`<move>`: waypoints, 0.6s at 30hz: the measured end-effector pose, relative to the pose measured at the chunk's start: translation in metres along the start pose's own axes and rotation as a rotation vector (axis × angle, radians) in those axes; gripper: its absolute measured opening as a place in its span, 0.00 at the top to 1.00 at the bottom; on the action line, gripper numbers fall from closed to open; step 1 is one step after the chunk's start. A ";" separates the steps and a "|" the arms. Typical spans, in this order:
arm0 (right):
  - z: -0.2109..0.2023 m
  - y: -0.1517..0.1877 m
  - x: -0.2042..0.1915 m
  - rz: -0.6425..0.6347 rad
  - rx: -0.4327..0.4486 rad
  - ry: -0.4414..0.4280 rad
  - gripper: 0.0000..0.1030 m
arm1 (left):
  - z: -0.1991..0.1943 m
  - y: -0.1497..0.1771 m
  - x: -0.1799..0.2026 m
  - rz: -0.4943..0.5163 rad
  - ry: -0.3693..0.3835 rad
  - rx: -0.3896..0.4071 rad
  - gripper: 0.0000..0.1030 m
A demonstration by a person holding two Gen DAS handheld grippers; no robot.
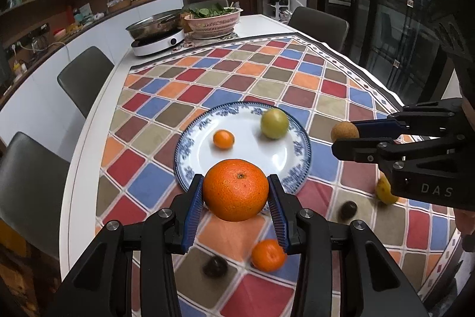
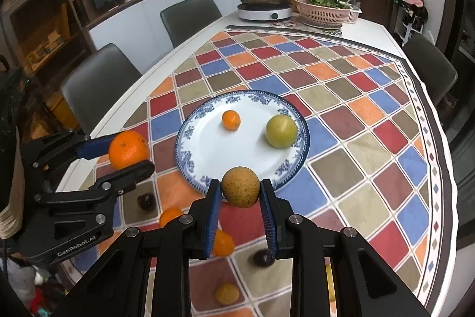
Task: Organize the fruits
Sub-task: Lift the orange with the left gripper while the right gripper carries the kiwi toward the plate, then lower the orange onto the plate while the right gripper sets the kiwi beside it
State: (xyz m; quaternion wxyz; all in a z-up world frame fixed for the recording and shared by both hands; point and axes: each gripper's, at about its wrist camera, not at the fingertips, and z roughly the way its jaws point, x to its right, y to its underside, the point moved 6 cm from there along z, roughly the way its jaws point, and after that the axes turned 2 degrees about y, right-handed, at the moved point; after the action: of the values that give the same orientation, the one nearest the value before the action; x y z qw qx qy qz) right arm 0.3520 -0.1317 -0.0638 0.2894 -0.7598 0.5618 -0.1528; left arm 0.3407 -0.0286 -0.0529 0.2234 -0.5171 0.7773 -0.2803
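A blue-rimmed white plate [image 1: 190,147] [image 2: 190,156] lies on the checked tablecloth and holds a small orange [image 1: 223,139] [image 2: 231,120] and a green fruit [image 1: 274,123] [image 2: 281,131]. My left gripper [image 1: 236,199] [image 2: 130,149] is shut on a large orange [image 1: 236,189] [image 2: 128,149], held above the plate's near edge. My right gripper [image 2: 241,193] [image 1: 346,135] is shut on a speckled brown fruit [image 2: 240,191] [image 1: 344,132], near the plate's right side.
Loose on the cloth: small oranges [image 1: 268,254] [image 2: 222,242], dark round fruits [image 1: 215,266] [image 1: 348,210] [image 2: 262,257], a yellow fruit [image 1: 384,190]. An induction cooker with a pan [image 1: 157,40] and a pink basket of greens [image 1: 212,20] stand at the far end. Chairs [image 1: 84,76] surround the table.
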 end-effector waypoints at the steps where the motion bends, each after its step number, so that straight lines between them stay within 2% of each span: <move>1: 0.004 -0.004 0.000 -0.002 -0.003 -0.002 0.73 | 0.003 -0.003 -0.002 0.002 0.000 -0.002 0.59; 9: 0.036 -0.028 0.006 0.005 -0.041 -0.001 0.73 | 0.032 -0.017 -0.023 -0.032 0.014 -0.033 0.59; 18: 0.074 -0.047 0.007 0.003 -0.084 0.004 0.73 | 0.076 -0.017 -0.044 -0.084 0.031 -0.102 0.59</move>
State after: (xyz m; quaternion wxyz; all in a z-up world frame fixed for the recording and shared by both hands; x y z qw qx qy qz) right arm 0.4313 -0.1086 -0.0940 0.2564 -0.7702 0.5693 -0.1302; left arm 0.4168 -0.0080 -0.0958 0.1727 -0.5554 0.7717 -0.2573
